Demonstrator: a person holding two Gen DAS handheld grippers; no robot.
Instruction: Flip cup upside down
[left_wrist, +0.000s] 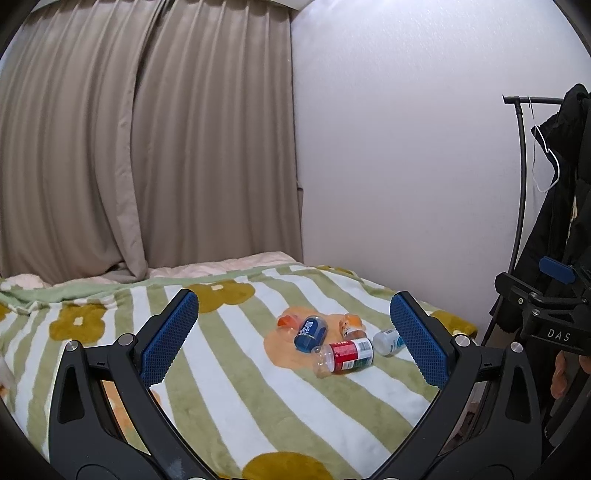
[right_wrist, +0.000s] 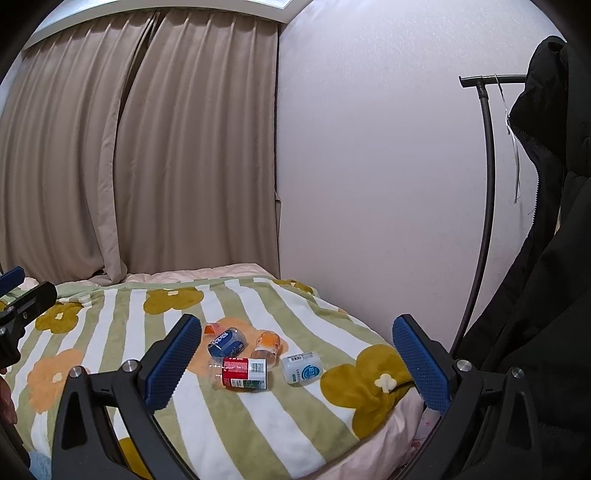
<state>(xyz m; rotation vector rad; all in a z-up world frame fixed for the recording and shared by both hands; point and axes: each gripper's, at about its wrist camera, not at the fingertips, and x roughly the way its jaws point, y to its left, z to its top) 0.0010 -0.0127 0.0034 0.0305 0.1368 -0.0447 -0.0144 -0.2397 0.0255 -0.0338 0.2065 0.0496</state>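
I'm at the approach step: nothing is gripped yet. My left tongs (left_wrist: 293, 341) hang wide open and empty above the bed (left_wrist: 229, 387), and my right tongs (right_wrist: 297, 363) are just as wide and just as empty. The cups lie in a loose cluster on the blanket, well ahead of both tongs, all on their sides as far as I can judge.

I count five: an orange cup (right_wrist: 213, 328) at the back, a blue cup (right_wrist: 227, 341) touching it, a peach cup (right_wrist: 267, 345), a red cup (right_wrist: 242, 373) nearest me, and a white cup (right_wrist: 303, 367) apart to the right.

Next I'd pick one, probably the white cup since it sits clear, lower the right tongs around its body, close, then rotate so its mouth faces down.
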